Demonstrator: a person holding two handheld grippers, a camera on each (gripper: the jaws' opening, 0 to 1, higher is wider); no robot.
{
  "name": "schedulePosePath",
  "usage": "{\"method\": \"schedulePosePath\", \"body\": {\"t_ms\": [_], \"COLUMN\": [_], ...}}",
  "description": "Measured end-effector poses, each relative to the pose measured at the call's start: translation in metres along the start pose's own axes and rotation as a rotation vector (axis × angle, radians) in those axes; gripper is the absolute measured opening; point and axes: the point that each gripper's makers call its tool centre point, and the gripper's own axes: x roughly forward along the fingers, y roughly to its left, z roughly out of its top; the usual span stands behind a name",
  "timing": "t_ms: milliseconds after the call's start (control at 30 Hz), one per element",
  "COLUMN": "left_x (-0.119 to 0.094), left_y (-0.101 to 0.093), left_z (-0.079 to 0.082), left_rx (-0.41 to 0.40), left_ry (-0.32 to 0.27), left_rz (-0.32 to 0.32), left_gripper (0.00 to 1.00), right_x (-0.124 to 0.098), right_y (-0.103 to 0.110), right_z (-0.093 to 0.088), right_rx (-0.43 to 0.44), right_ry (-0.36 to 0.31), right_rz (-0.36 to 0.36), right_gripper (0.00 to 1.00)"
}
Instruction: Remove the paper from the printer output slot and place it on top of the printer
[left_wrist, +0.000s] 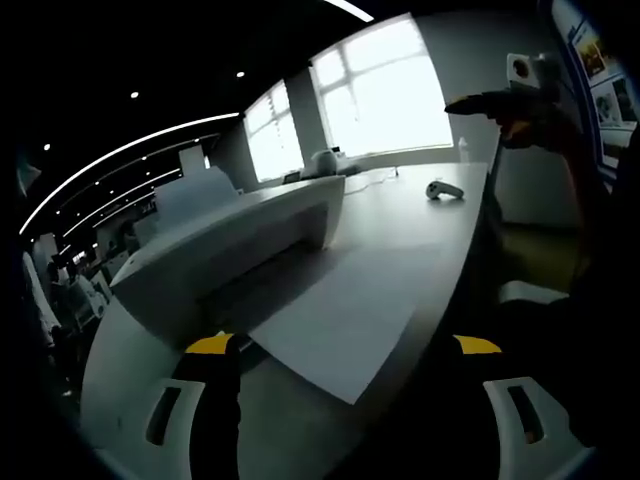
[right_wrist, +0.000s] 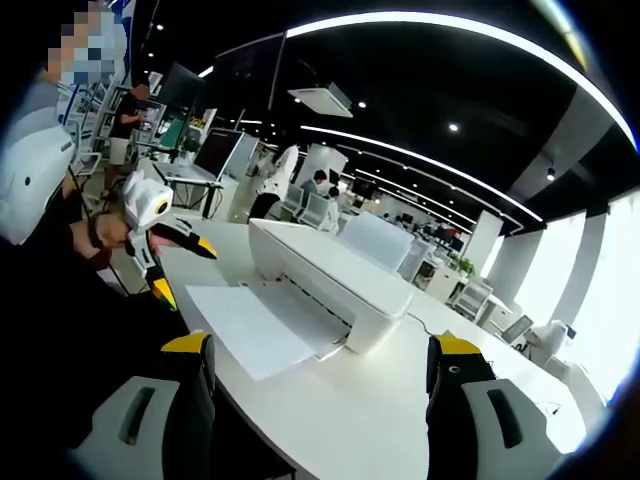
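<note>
Paper sheet (left_wrist: 335, 310) lies flat on white table (left_wrist: 420, 215), one end under printer (left_wrist: 235, 235) output slot, long axis running from slot toward table edge

Left gripper (left_wrist: 345, 345) nearer: jaws wide, empty, sheet's free end just ahead between yellow tips

Right gripper (right_wrist: 318, 350) wide, empty, farther back; sheet (right_wrist: 255, 320) ahead-left, printer (right_wrist: 330, 270) beyond

Slot interior dark, hidden; cannot tell how much of sheet remains inside; backlit windows wash out detail

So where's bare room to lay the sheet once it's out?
The printer's flat lid is bare from the raised rear paper support to the front edge. The white table right of the printer is also bare. It is crowded in front: the paper fills the output tray, with the left gripper beside it.
</note>
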Motion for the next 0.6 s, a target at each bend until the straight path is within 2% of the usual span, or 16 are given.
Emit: {"method": "schedulePosePath", "body": {"t_ms": [600], "left_x": [0.0035], "left_y": [0.0012], "left_z": [0.0004], "left_rx": [0.016], "left_ry": [0.003], "left_rz": [0.009], "left_gripper": [0.88], "right_x": [0.0012], "right_y": [0.001], "right_z": [-0.0001], "right_rx": [-0.001], "right_ry": [0.0], "right_rz": [0.004], "right_gripper": [0.82]}}
